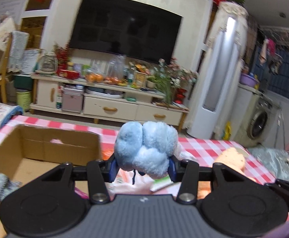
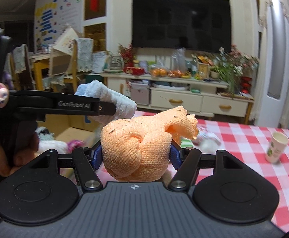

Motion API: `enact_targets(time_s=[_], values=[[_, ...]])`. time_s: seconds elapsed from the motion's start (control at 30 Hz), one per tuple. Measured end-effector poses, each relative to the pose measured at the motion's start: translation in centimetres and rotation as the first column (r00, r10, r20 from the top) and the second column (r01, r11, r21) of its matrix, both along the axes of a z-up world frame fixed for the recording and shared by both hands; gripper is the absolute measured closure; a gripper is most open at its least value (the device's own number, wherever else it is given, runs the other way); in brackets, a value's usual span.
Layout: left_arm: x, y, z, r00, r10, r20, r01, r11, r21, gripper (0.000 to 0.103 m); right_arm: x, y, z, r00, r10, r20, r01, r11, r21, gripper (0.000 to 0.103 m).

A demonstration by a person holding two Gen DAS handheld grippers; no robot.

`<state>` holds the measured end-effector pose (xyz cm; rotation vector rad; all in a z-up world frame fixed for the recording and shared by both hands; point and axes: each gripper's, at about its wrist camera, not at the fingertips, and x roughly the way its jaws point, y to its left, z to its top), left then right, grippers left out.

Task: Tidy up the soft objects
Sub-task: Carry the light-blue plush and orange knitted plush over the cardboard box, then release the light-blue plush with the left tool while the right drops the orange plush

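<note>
Holding a soft thing in each hand, the person had both loads lifted clear of the table (image 2: 233, 138), so the sorting looked to be partway through.

The left gripper (image 1: 143, 163) had its fingers closed partway on a blue plush (image 1: 144, 148), the blue pads pressing into its sides. The right gripper (image 2: 136, 155) stood wider, its fingers clamped on an orange knotted cloth (image 2: 136, 148) that filled the gap between them.

A cardboard box (image 1: 45, 138) sat open on the red-checked table, to the left of both grippers. Some soft things already lay in it: a grey woolly piece (image 1: 0, 186) at its near edge, something pink further back, and in the right view a white fluffy toy (image 2: 49, 140). That much seemed done. I judged that the two held pieces were next to go in. More soft items lay on the table below and beyond the grippers, blurred, so work remained. A paper cup (image 2: 276, 146) stood apart on the right and looked to be no part of the job.

The blue plush was lumpy and fuzzy, bulging above the fingers in two rounded lobes. The orange cloth was coarse-knit, tied in a fat knot, with a loose tail sticking up to the right and bits of lint on it.
</note>
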<state>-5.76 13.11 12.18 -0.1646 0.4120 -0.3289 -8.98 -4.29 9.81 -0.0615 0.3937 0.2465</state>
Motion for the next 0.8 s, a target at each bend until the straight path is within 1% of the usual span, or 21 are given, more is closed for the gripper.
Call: enact_targets(time_s=[0.2, 0.37, 0.57, 0.7, 0.8], values=[[1.2, 3.6, 0.6, 0.994, 0.111, 0.0, -0.111, 0.993, -0.036, 0.056, 0.5, 2.2, 1.0, 0.995, 0.099, 0.026, -0.099, 0.995, -0.001, 0.022], [2.4, 6.6, 0.5, 0.977, 0.211, -0.028, -0.212, 0.976, -0.052, 0.055, 1.5, 4.5, 1.3, 0.979, 0.204, 0.019, -0.204, 0.979, -0.001, 0.022], [3.9, 10.0, 0.1, 0.949, 0.308, -0.072, -0.312, 0.948, -0.067, 0.054, 2.3, 7.0, 0.7, 0.949, 0.313, -0.023, -0.314, 0.949, -0.037, 0.022], [4.6, 11.3, -0.3, 0.939, 0.329, -0.104, -0.336, 0.94, -0.063, 0.053, 2.9, 8.2, 0.2, 0.933, 0.351, -0.077, -0.355, 0.933, -0.05, 0.021], [5.1, 11.7, -0.7, 0.933, 0.34, -0.118, -0.347, 0.937, -0.044, 0.053, 3.1, 8.8, 0.0, 0.924, 0.366, -0.108, -0.374, 0.925, -0.066, 0.019]])
